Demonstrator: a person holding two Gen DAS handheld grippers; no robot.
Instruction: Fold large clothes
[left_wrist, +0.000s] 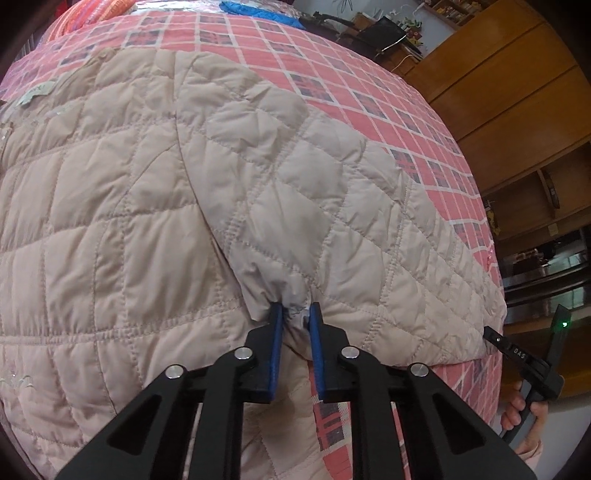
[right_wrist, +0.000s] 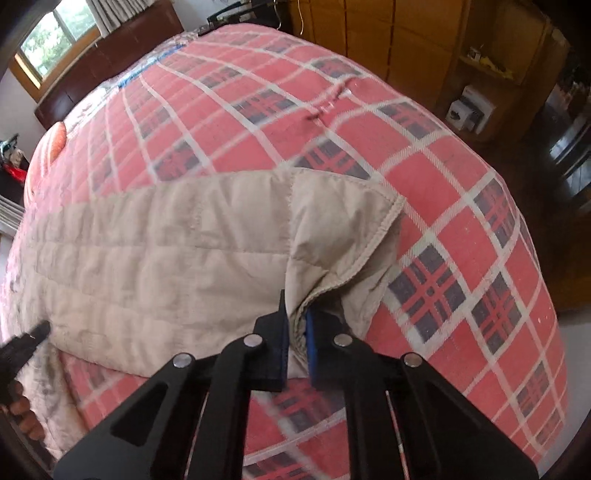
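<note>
A large beige quilted jacket (left_wrist: 147, 192) lies spread on a bed with a red plaid cover (left_wrist: 332, 74). My left gripper (left_wrist: 296, 308) is shut on a bunched part of the jacket near its lower edge, with cloth pinched between the blue pads. At the far right of the left wrist view the right gripper (left_wrist: 491, 334) shows at the jacket's corner. In the right wrist view my right gripper (right_wrist: 295, 314) is shut on the jacket (right_wrist: 166, 251) at its hemmed corner, which folds up over the fingers. The left gripper (right_wrist: 40, 328) shows at the left edge.
The plaid bed cover (right_wrist: 461, 240) reaches past the jacket on the right. Wooden wardrobes and shelves (left_wrist: 517, 92) stand beside the bed. An orange pillow (left_wrist: 92, 14) and a blue item (left_wrist: 258, 11) lie at the head. A window (right_wrist: 55, 33) is behind the headboard.
</note>
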